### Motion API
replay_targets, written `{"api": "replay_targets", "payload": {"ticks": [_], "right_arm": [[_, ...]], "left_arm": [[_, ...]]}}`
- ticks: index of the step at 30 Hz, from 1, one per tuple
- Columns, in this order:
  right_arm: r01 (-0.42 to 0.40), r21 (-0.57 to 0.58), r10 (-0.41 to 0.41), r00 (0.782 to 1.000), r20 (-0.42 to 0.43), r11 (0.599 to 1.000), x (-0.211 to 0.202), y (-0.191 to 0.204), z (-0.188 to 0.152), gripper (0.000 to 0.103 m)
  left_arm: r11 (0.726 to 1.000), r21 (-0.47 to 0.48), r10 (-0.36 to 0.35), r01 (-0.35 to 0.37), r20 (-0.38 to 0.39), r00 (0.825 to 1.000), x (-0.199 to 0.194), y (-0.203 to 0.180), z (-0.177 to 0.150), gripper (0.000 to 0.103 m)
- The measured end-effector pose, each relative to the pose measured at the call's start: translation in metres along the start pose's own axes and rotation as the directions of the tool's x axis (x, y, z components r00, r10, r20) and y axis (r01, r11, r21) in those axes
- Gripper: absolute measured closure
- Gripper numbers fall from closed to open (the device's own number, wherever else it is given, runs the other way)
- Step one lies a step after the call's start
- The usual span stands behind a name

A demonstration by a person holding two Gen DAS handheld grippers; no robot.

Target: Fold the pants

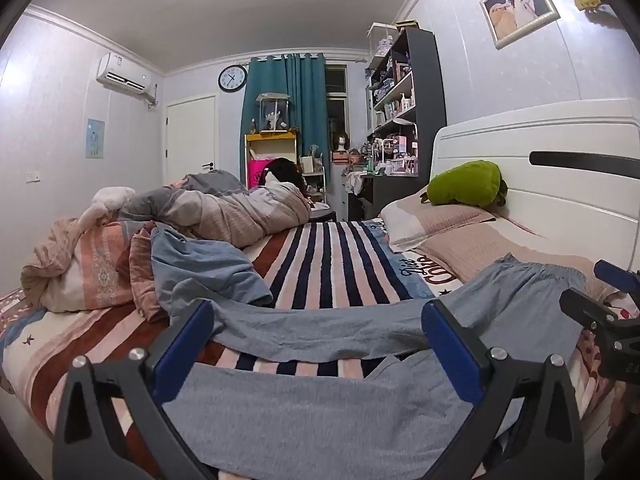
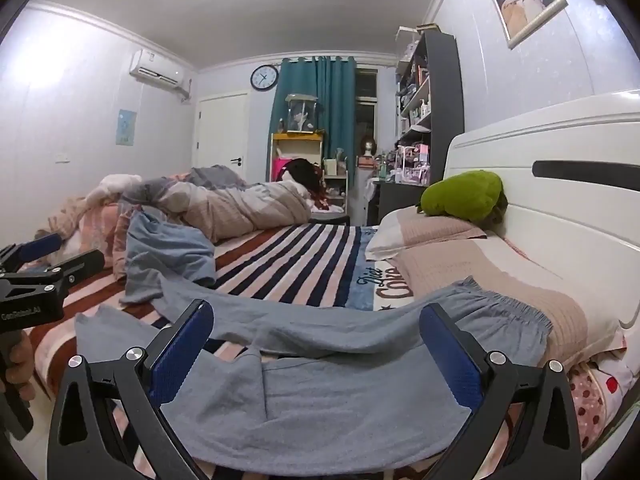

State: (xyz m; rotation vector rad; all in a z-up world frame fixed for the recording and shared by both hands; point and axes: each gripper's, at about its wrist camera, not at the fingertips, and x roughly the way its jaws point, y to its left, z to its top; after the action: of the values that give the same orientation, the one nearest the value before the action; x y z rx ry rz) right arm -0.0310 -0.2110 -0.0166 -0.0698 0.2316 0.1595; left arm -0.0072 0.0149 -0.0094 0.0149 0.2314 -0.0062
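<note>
Grey-blue pants (image 1: 320,420) lie spread across the near side of the striped bed, the two legs parted and running left. The gathered waistband (image 1: 536,272) rests on the pillow at the right. My left gripper (image 1: 318,332) hovers open over the legs, its blue pads wide apart and holding nothing. In the right wrist view the pants (image 2: 340,400) fill the foreground, and my right gripper (image 2: 318,334) hangs open above the seat, just left of the waistband (image 2: 508,308). Each gripper shows at the edge of the other's view, both open: the right gripper (image 1: 600,288) and the left gripper (image 2: 60,254).
A striped blanket (image 1: 328,264) covers the bed. A blue garment (image 1: 208,264), crumpled bedding (image 1: 92,272) and a rolled quilt (image 1: 240,212) lie at the left and back. Pillows (image 1: 440,220), a green plush (image 1: 464,184) and the white headboard (image 1: 540,140) stand at the right. A hand (image 2: 16,360) holds the left gripper's handle.
</note>
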Motion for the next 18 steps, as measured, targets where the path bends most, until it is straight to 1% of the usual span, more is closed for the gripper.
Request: {"api": "replay_targets", "payload": {"ticks": [5, 11, 15, 18], "right_arm": [[-0.011, -0.002, 0.011, 1.0, 0.002, 1.0, 0.0015, 0.0016, -0.0009, 0.001], [-0.004, -0.013, 0.004, 1.0, 0.001, 1.0, 0.0013, 0.0008, -0.0004, 0.001], [-0.022, 0.015, 0.022, 1.0, -0.001, 1.0, -0.0003, -0.0044, 0.0006, 0.001], [-0.015, 0.032, 0.015, 1.0, -0.001, 0.999, -0.0036, -0.0076, 0.0011, 0.001]], "left_arm": [[1.0, -0.004, -0.003, 0.003, 0.008, 1.0, -0.0014, 0.0009, -0.0002, 0.001], [1.0, -0.007, -0.008, 0.008, 0.009, 1.0, -0.0031, 0.0006, -0.0001, 0.001], [1.0, -0.009, -0.013, 0.013, 0.012, 1.0, -0.005, 0.0022, -0.0006, 0.001], [1.0, -0.01, -0.013, 0.013, 0.014, 1.0, -0.0053, 0.0028, -0.0008, 0.001]]}}
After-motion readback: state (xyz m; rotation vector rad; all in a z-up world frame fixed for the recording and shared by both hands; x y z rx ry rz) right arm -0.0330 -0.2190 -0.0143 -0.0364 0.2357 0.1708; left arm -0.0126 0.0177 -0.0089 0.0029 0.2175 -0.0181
